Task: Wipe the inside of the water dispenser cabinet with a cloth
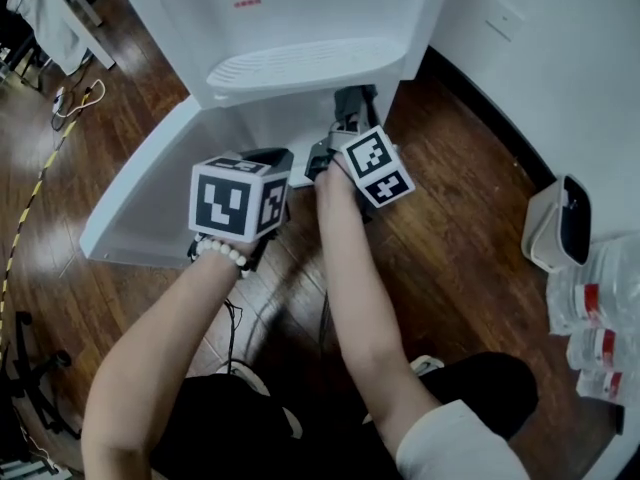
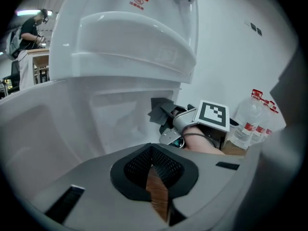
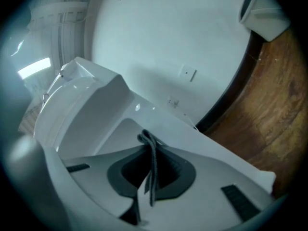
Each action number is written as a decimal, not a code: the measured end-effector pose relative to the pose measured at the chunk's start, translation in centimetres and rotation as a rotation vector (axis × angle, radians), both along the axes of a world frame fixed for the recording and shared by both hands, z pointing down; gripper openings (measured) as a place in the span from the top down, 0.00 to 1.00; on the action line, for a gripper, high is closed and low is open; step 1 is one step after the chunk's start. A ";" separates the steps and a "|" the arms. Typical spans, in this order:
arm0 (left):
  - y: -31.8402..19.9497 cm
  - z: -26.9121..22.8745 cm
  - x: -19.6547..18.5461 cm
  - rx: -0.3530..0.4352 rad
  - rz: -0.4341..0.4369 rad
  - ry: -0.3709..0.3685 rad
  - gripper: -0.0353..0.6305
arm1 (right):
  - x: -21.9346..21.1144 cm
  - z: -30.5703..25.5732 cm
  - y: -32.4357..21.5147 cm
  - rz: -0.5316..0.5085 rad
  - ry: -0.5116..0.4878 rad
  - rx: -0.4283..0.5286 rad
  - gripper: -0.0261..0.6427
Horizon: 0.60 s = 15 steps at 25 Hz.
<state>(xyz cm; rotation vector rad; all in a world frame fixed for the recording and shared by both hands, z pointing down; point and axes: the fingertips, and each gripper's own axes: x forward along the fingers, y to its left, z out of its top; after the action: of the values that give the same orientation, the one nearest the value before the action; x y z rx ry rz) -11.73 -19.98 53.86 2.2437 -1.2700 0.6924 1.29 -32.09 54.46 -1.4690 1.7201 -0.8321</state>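
Right gripper [image 1: 349, 110] fingers clenched on dark grey cloth [image 3: 153, 170], reaching into the open cabinet [image 1: 265, 120] under the water dispenser [image 1: 310, 18]. Left gripper [image 2: 154, 163] fingers closed, nothing held, just outside by the open door [image 1: 135, 203].

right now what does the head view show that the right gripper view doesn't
Only the head view: the person's forearms and the clear red-labelled water bottles by the wall. Only the right gripper view: the right gripper from close up, its jaws shut on the dark grey cloth. Both: the white plastic water dispenser and the brown wooden floor.
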 end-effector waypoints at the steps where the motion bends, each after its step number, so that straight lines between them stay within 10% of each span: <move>1: -0.2 -0.2 -0.1 0.005 -0.010 0.000 0.96 | 0.2 0.8 0.0 0.010 -0.019 -0.016 0.93; 15: -0.7 0.7 -1.2 -0.017 -0.039 -0.019 0.96 | -0.1 10.3 0.0 0.046 -0.100 -0.198 0.93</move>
<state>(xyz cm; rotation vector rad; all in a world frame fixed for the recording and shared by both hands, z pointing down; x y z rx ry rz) -12.92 -20.64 54.52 2.1977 -1.3079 0.7091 1.21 -32.08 64.75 -1.5623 1.5598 -1.0580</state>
